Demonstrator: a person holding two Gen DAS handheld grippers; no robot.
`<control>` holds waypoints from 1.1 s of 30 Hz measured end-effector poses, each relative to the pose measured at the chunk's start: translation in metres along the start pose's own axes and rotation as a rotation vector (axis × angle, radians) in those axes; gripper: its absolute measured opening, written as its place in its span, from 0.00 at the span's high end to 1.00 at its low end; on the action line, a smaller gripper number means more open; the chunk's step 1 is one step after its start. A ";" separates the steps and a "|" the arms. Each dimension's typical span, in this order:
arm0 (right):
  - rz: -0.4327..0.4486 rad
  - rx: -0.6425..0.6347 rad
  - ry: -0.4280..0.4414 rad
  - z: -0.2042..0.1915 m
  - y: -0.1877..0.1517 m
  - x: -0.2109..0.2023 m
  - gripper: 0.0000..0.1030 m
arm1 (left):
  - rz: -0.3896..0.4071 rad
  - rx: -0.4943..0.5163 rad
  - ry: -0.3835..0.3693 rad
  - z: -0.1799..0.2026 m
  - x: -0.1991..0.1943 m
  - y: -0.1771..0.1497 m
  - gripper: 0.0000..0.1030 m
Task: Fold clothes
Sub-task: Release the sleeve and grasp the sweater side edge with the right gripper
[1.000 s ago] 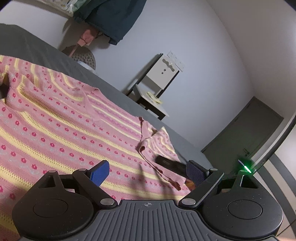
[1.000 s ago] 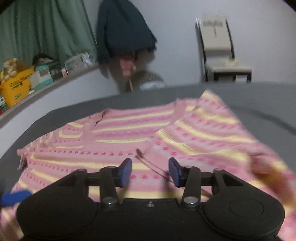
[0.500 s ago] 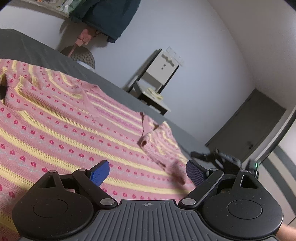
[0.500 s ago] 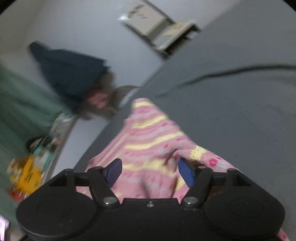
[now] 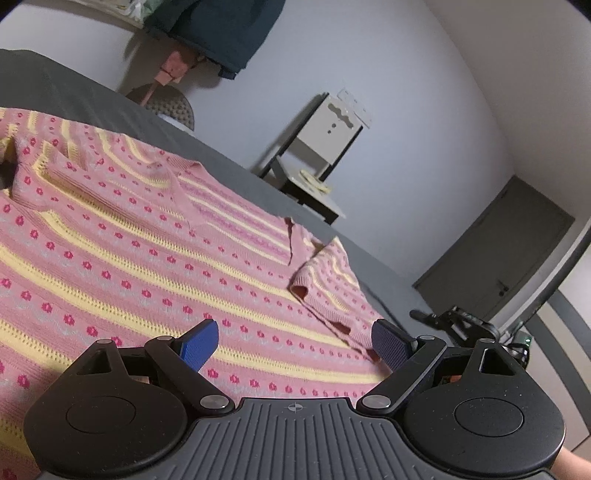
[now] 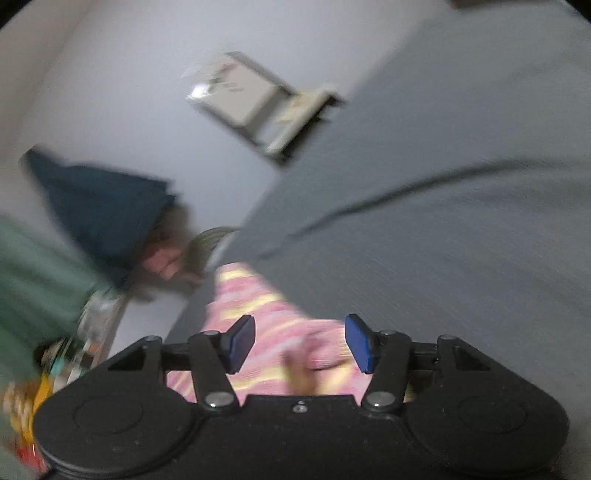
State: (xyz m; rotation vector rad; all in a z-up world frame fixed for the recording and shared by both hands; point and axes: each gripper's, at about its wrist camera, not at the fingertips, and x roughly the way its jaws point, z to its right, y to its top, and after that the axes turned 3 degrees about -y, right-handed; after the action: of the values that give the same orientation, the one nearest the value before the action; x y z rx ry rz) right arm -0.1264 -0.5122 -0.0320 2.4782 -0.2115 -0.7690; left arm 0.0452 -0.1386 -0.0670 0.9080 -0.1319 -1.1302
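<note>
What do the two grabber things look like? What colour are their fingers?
Both are black plastic. The left hand-held gripper has a ribbed dark grey middle with a tiny crosshair mark, two round black lobes, silver pivot screws and blue textured pads. The right hand-held gripper has the same shape, but its middle looks smooth black, with blue pads too. No sleeves or cables are clearly visible.

- Your left wrist camera sits low and close over the pink knit sweater with yellow stripes (image 5: 155,236), looking along the fingers of the left gripper (image 5: 295,345) across the grey bed cover (image 5: 74,92) toward the white wall.
- Your right wrist camera is rolled to one side and blurred, looking past the right gripper (image 6: 300,341) over the sweater's edge.
- Both views share the sweater, the bed, the pale chair with a dark frame (image 5: 317,147) and the hanging dark blue garment (image 5: 229,29).
</note>
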 end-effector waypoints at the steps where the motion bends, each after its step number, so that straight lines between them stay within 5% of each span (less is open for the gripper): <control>1: -0.005 -0.054 0.028 -0.010 -0.001 0.002 0.46 | 0.008 -0.007 0.004 -0.001 -0.001 0.001 0.12; 5: -0.070 -0.159 0.028 -0.032 -0.013 0.030 0.31 | 0.042 -0.039 0.038 -0.005 -0.007 0.006 0.12; 8: -0.092 -0.180 -0.032 -0.044 -0.025 0.042 0.35 | 0.078 -0.037 0.077 -0.005 -0.014 0.014 0.12; 11: -0.041 -0.315 0.025 -0.079 -0.035 0.040 0.34 | 0.122 -0.067 0.118 -0.007 -0.025 0.024 0.12; 14: -0.110 -0.462 0.045 -0.110 -0.051 0.064 0.33 | 0.168 -0.102 0.175 -0.016 -0.038 0.037 0.12; 17: -0.241 -0.517 -0.061 -0.119 -0.072 0.105 0.33 | 0.216 -0.131 0.271 -0.029 -0.055 0.053 0.12; 21: -0.132 -0.681 0.068 -0.169 -0.103 0.082 0.33 | 0.326 -0.202 0.403 -0.056 -0.091 0.071 0.12; 24: -0.094 -0.973 0.227 -0.232 -0.157 0.065 0.33 | 0.422 -0.312 0.466 -0.079 -0.123 0.076 0.12; 27: -0.129 -1.164 0.348 -0.294 -0.221 0.072 0.34 | 0.489 -0.440 0.485 -0.105 -0.154 0.075 0.12; 33: -0.286 -1.190 0.411 -0.396 -0.308 0.118 0.40 | 0.587 -0.679 0.588 -0.148 -0.187 0.056 0.12</control>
State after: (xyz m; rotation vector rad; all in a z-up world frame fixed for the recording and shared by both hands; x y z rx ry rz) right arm 0.1922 -0.1114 0.0226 1.4502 0.5986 -0.2909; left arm 0.0765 0.1044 -0.0621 0.4963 0.4259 -0.2826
